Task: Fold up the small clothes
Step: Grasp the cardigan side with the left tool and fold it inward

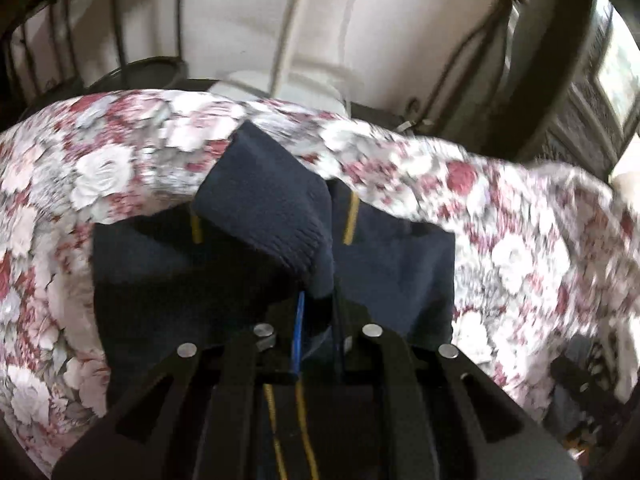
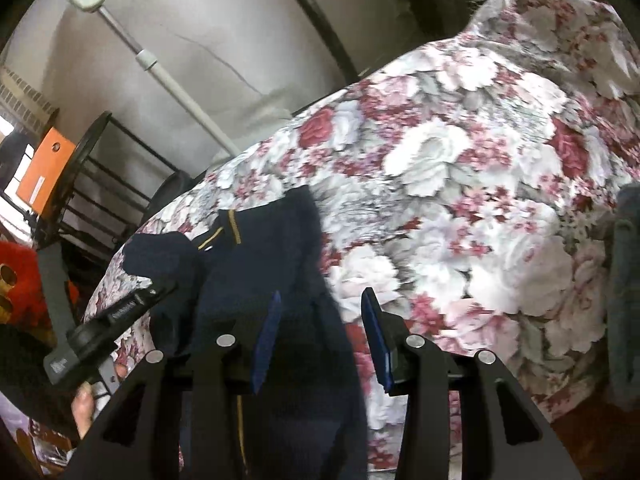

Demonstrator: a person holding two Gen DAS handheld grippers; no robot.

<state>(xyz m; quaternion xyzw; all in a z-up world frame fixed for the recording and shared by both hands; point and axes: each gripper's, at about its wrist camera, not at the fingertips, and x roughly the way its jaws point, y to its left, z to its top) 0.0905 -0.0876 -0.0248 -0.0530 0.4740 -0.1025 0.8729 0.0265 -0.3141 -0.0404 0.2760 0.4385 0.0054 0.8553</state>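
Observation:
A navy knitted garment point(image 1: 260, 216) with thin yellow stripes lies crumpled on a table covered with a floral cloth point(image 1: 104, 168). One ribbed end is folded over on top. My left gripper point(image 1: 318, 320) is shut on a bunch of this navy fabric, which rises between its blue pads. In the right wrist view the same garment point(image 2: 264, 264) spreads under my right gripper point(image 2: 320, 340). That gripper's jaws stand apart. The fabric lies beside its left pad point(image 2: 266, 344), and floral cloth shows in front of its right pad point(image 2: 376, 340).
A person's hand point(image 2: 86, 400) grips a black tool body at the lower left. Behind the table are a white pipe point(image 2: 168, 76), a black metal rack point(image 2: 100, 184) and an orange box point(image 2: 44, 168). A grey cloth point(image 2: 626, 280) lies at the right edge.

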